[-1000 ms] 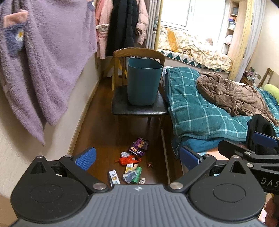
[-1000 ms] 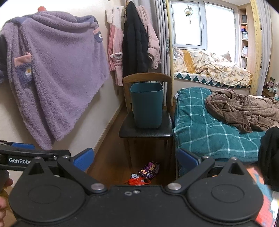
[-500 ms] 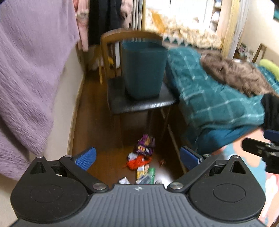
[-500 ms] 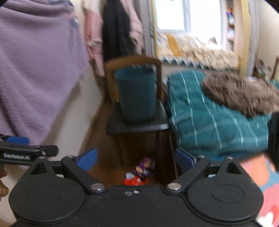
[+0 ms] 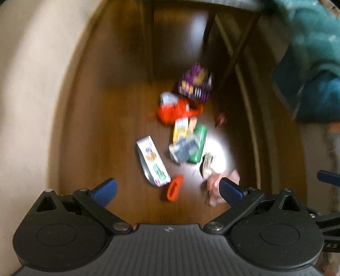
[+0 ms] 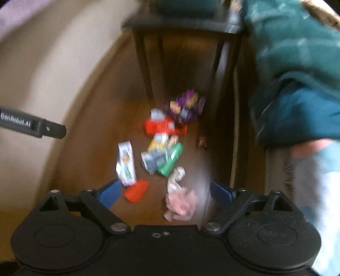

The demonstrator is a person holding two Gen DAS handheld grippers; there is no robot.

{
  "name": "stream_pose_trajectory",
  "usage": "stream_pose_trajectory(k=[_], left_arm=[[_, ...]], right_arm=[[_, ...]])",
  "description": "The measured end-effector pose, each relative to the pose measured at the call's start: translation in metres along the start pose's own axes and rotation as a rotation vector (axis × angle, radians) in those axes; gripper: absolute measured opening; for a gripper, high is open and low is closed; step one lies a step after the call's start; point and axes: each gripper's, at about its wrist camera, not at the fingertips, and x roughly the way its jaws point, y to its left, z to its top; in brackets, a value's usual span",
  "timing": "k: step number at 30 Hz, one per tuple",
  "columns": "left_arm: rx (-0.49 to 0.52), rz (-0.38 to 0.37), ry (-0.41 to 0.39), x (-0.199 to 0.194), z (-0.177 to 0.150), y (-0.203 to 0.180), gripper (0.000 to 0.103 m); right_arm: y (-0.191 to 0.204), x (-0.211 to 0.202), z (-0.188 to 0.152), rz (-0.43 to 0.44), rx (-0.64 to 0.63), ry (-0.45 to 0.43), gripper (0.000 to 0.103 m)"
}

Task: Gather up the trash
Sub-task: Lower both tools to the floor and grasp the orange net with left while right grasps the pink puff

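Trash lies scattered on the wooden floor [image 5: 102,110]: a purple snack bag [image 5: 195,83], a red wrapper [image 5: 176,111], a white carton [image 5: 152,160], a green packet [image 5: 198,143], a small orange piece [image 5: 174,189] and a crumpled pink tissue [image 6: 180,201]. My left gripper [image 5: 167,191] is open and empty above the carton and orange piece. My right gripper [image 6: 165,194] is open and empty above the tissue. Both views are blurred. The teal bin [image 6: 187,6] shows only at the top edge of the right wrist view.
The dark chair [image 6: 182,23] stands over the far end of the trash, its legs [image 5: 148,42] beside the purple bag. The bed with teal bedding [image 5: 312,63] lies to the right. A beige wall [image 5: 25,85] runs along the left.
Both grippers have tilted down and dropped towards the floor; the bin, chair top and hanging clothes have left view and the trash now fills the middle. Both stay open.
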Motion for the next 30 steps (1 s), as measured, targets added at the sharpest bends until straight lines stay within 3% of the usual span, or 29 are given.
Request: stream_pose_trajectory(k=[4,8,11,20,21,24,25,27,30], left_arm=[[-0.018,0.006,0.069,0.098,-0.015,-0.010,0.103],[-0.019,0.059,0.139,0.183,-0.030,-0.014,0.102],[-0.018,0.043,0.183,0.239,-0.038,-0.017,0.102],[0.044,0.021,0.280,0.357,-0.065,-0.028,0.101],[0.047,0.020,0.289,0.365,-0.068,-0.029,0.098],[0.058,0.025,0.328,0.382,-0.070,-0.030,0.073],[0.070,0.028,0.339,0.386,-0.070,-0.032,0.060],[0.088,0.026,0.341,0.387,-0.069,-0.034,0.053],[0.099,0.006,0.340,0.385,-0.066,-0.040,0.031]], right_arm=[[-0.010,0.100,-0.023,0.003,-0.081,0.091,0.091],[-0.021,0.190,-0.044,-0.003,-0.108,0.166,0.090],[-0.026,0.251,-0.061,0.013,-0.161,0.196,0.090],[-0.031,0.372,-0.101,0.003,-0.261,0.287,0.090],[-0.032,0.380,-0.104,0.002,-0.257,0.297,0.090],[-0.031,0.396,-0.108,0.005,-0.239,0.323,0.090],[-0.031,0.400,-0.108,0.002,-0.234,0.325,0.086],[-0.028,0.401,-0.106,-0.017,-0.237,0.321,0.077],[-0.027,0.399,-0.103,-0.016,-0.214,0.325,0.060]])
